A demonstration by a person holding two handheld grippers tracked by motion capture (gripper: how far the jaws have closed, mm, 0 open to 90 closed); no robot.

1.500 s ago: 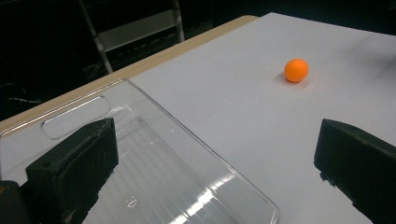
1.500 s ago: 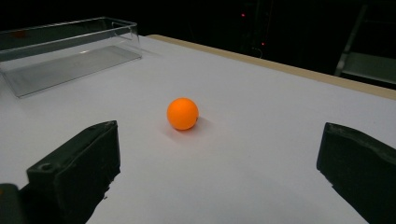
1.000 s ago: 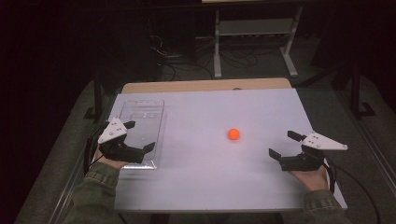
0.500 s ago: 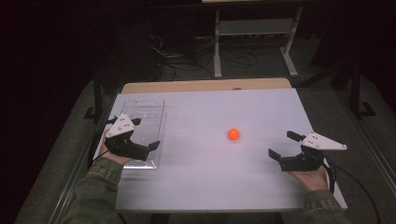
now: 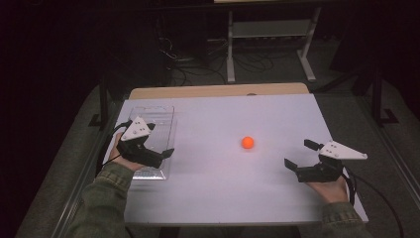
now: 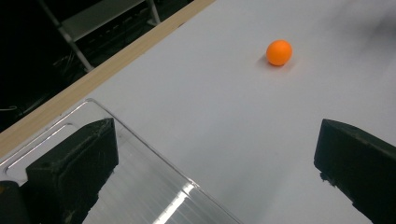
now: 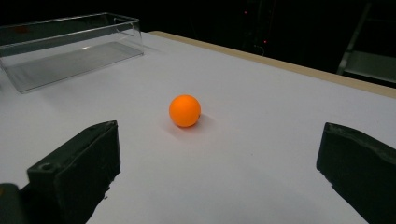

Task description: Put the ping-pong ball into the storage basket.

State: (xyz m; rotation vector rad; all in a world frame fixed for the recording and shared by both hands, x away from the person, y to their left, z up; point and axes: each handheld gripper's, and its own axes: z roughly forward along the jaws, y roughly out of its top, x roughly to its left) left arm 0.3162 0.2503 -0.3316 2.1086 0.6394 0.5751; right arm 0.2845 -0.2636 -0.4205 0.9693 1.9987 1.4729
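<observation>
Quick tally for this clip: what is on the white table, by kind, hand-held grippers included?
Orange ball: 1
Clear plastic tray: 1
Hand-held gripper: 2, the left over the tray, the right beside the ball, both with jaws apart and holding nothing
Total: 4

Table layout: 1 ball, 1 tray, 2 grippers.
Ball (image 5: pixel 247 143) lies mid-table (image 5: pixel 223 188); tray (image 5: pixel 161 116) at left under the left gripper (image 5: pixel 159 141); right gripper (image 5: pixel 300 154) right of the ball.

left tongs (image 5: pixel 159 140) shifted right, over clear tray (image 5: pixel 161 115)
</observation>
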